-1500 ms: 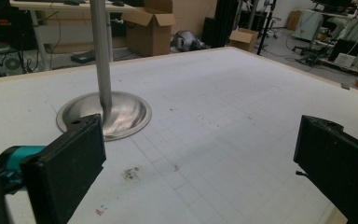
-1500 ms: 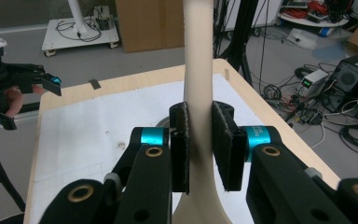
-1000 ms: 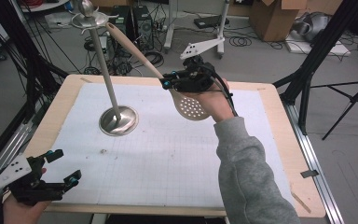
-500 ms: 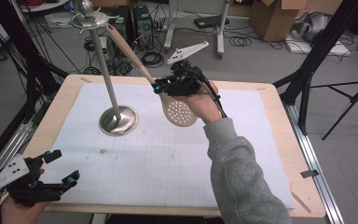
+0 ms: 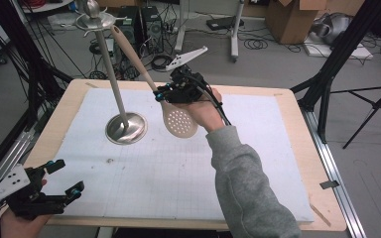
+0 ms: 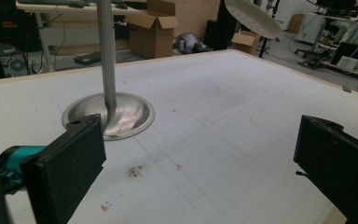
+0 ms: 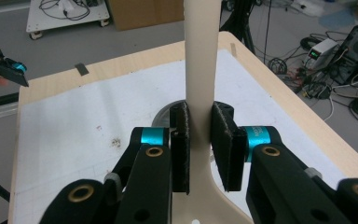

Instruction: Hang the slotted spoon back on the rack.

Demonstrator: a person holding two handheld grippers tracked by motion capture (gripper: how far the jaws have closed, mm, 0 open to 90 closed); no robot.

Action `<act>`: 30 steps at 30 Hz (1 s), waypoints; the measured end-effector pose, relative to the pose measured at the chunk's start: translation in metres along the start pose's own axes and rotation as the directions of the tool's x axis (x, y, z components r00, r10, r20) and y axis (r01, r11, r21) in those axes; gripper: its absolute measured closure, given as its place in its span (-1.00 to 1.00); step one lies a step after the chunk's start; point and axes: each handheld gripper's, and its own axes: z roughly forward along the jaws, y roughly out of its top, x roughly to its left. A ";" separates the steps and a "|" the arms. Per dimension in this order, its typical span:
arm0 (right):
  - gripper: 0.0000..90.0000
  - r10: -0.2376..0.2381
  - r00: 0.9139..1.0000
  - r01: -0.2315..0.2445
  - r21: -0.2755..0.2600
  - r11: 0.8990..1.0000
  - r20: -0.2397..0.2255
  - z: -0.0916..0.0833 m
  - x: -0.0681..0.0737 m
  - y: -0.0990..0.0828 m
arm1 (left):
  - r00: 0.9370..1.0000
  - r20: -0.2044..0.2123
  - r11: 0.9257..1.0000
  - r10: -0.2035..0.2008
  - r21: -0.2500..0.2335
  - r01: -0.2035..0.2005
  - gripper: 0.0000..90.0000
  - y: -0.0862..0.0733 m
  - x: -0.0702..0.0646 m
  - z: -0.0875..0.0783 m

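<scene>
A cream slotted spoon (image 5: 179,121) hangs tilted over the white mat, its long handle (image 7: 199,70) rising up and left to the hooks at the top of a metal stand (image 5: 114,74). Whether the handle's end sits on a hook I cannot tell. My right gripper (image 5: 159,95) is shut on the handle just above the perforated head, the pads pressing both sides (image 7: 199,140). My left gripper (image 5: 67,176) rests at the table's near left corner, its jaws wide open with nothing between them (image 6: 200,140). In the left gripper view the stand's round base (image 6: 107,114) lies ahead and the spoon's head (image 6: 251,16) hangs top right.
The table (image 5: 297,124) has a wooden rim around a white gridded mat. The stand's base (image 5: 125,128) sits at the mat's back left. Cables, cardboard boxes and tripod legs (image 5: 327,84) stand on the floor beyond the far and right edges.
My right gripper has carried the spoon's head left and a little down, toward the stand, so the handle now stands steeper. The left gripper has stayed where it was.
</scene>
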 end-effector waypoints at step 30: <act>0.74 0.039 0.999 -0.039 0.007 0.999 -0.010 0.048 0.004 0.007 | 1.000 0.000 1.000 -0.001 0.000 0.001 -0.94 -0.001 0.001 -0.002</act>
